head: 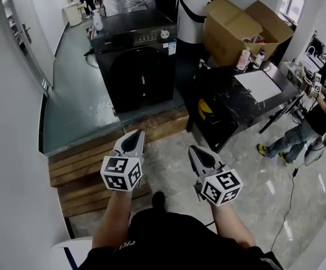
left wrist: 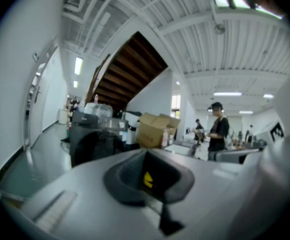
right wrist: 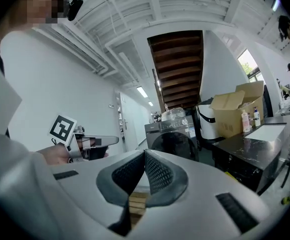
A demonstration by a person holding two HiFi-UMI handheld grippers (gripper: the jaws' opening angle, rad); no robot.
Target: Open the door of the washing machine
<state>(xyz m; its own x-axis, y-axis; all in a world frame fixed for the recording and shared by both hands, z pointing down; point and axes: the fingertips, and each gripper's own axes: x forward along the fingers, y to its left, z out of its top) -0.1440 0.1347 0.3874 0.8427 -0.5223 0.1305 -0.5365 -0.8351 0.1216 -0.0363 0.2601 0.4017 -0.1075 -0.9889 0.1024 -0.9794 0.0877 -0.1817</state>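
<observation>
Closest to the lens, at 6 o'clock of the head view, two forearms (head: 113, 215) are seen, each carrying a gripper. Well beyond them, at 11 o'clock, the washing machine (head: 136, 61) is stood upright on a raised grey-green floor (head: 73, 111) above wooden steps (head: 87, 170). Its long axis is vertical and its front is turned toward 6 o'clock, facing the person. Its round dark door (head: 134, 82) is seen shut flat against the front.

The left gripper (head: 134, 136) is held with its jaws pressed together and nothing between them. It is pointed toward 1 o'clock, well apart from the machine. The right gripper (head: 194, 151) is likewise closed tip to tip and empty, pointed toward 11 o'clock.

The steps are shown by the head view alone. A brown stair underside (left wrist: 130, 69) is shown only by the gripper views, at 12 o'clock above the machine. The left gripper's marker cube is caught at 9 o'clock in the right gripper view.
</observation>
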